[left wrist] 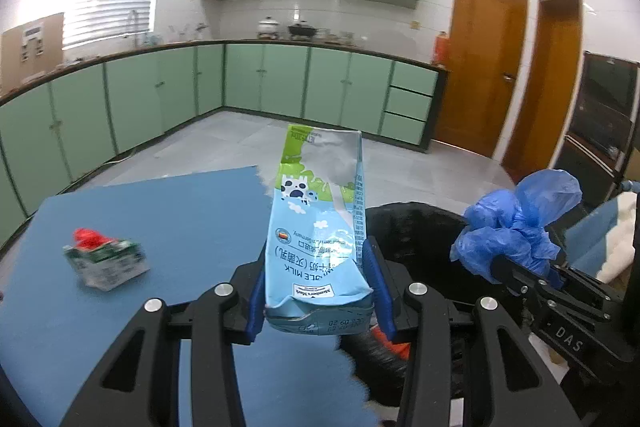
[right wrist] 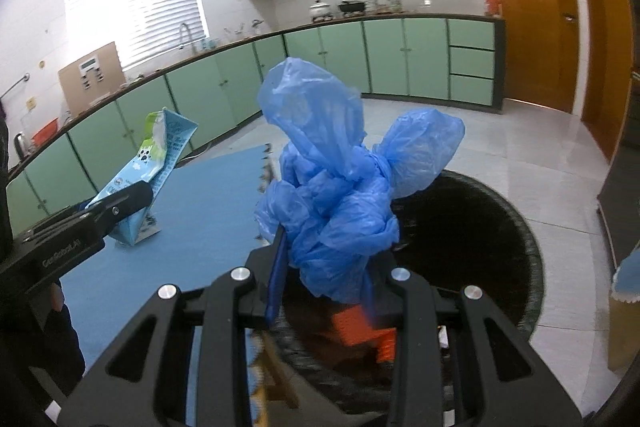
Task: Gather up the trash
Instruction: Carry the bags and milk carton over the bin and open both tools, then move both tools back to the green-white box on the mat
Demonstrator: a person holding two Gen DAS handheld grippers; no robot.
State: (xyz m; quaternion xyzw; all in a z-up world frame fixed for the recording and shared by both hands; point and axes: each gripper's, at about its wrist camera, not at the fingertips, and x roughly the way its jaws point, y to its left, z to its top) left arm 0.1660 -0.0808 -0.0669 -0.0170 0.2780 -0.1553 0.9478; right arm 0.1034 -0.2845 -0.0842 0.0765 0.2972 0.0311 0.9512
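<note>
Above the black bin (right wrist: 500,227), both grippers' fingers clamp a milk carton (left wrist: 320,227) and blue bag (right wrist: 340,195); one crushed carton (left wrist: 106,261) remains at the counter's (left wrist: 180,207) left.

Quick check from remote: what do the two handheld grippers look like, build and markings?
Both are matte black linkage frames with silver pivot bolts and blue finger pads. The left gripper and the right gripper each carry white lettering on their side.
</note>
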